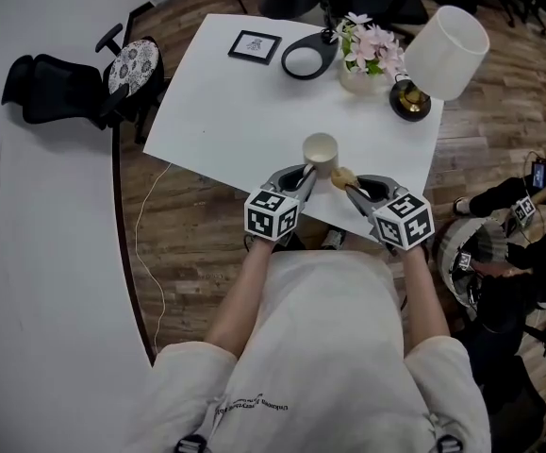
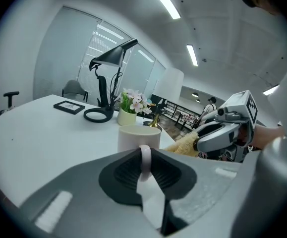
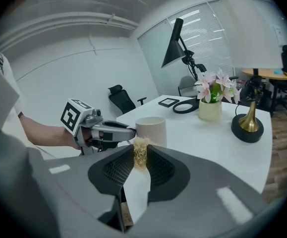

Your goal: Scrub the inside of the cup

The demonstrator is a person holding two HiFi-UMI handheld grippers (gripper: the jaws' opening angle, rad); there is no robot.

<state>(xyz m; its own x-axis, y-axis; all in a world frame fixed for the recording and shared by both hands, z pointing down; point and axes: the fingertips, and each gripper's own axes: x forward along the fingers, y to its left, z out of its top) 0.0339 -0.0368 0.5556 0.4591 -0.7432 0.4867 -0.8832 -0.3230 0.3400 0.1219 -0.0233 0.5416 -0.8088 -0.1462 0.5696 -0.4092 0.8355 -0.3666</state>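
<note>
A cream cup [image 1: 321, 149] stands upright near the front edge of the white table [image 1: 216, 102]. My left gripper [image 1: 303, 179] is shut on the cup's handle [image 2: 145, 156], with the cup [image 2: 139, 137] just beyond the jaws. My right gripper [image 1: 352, 187] is shut on a tan fibrous scrubber [image 1: 343, 177], which sits to the right of the cup and outside it. In the right gripper view the scrubber [image 3: 141, 151] sticks up between the pads, with the cup [image 3: 151, 131] close behind it and the left gripper [image 3: 103, 132] on its left.
At the table's far side are a black picture frame [image 1: 255, 46], a black lamp base ring [image 1: 304, 61], a pot of pink flowers [image 1: 369, 53] and a white-shaded lamp [image 1: 445, 53] on a gold base. A black chair [image 1: 74, 88] stands left; a person [image 1: 518, 253] sits right.
</note>
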